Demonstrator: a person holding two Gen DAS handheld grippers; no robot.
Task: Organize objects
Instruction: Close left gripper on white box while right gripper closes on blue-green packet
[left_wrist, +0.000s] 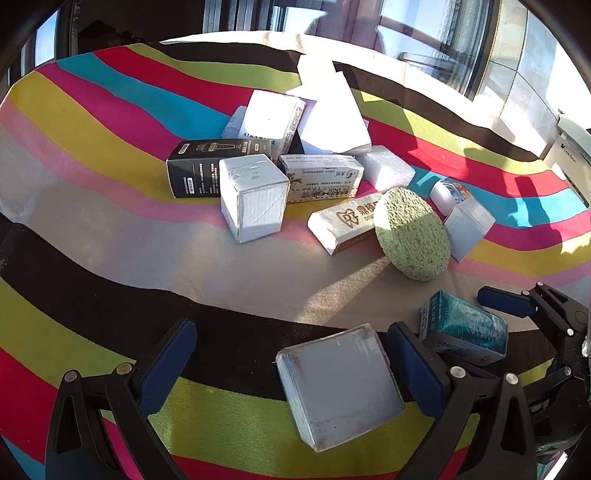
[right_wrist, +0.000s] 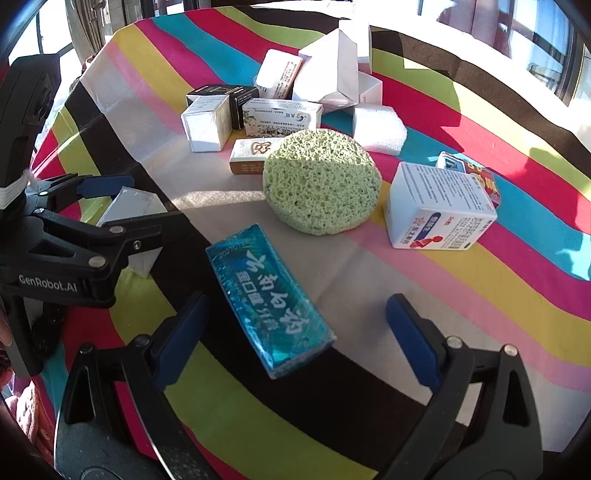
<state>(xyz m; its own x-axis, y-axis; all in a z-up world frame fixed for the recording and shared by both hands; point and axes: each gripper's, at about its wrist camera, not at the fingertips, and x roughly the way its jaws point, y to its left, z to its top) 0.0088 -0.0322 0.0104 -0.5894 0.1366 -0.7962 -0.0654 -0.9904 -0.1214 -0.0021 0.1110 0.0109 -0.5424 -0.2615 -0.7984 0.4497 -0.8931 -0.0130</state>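
both claws are wide open, gripping nothing. left claw (left_wrist: 291, 369) has a clear plastic box (left_wrist: 340, 384) lying flat between its fingers, much nearer the right finger. right claw (right_wrist: 295, 332) straddles a teal box (right_wrist: 269, 299), whose long axis runs diagonally from near the left pad away up-left, so i'd guess the wrist needs some twist to pinch across its narrow sides. each claw is nearest its own box, both low over the striped worktop (right_wrist: 461, 295) and angled down. past them sit a green sponge (right_wrist: 321, 181) and a jumble of cartons (left_wrist: 258, 162).
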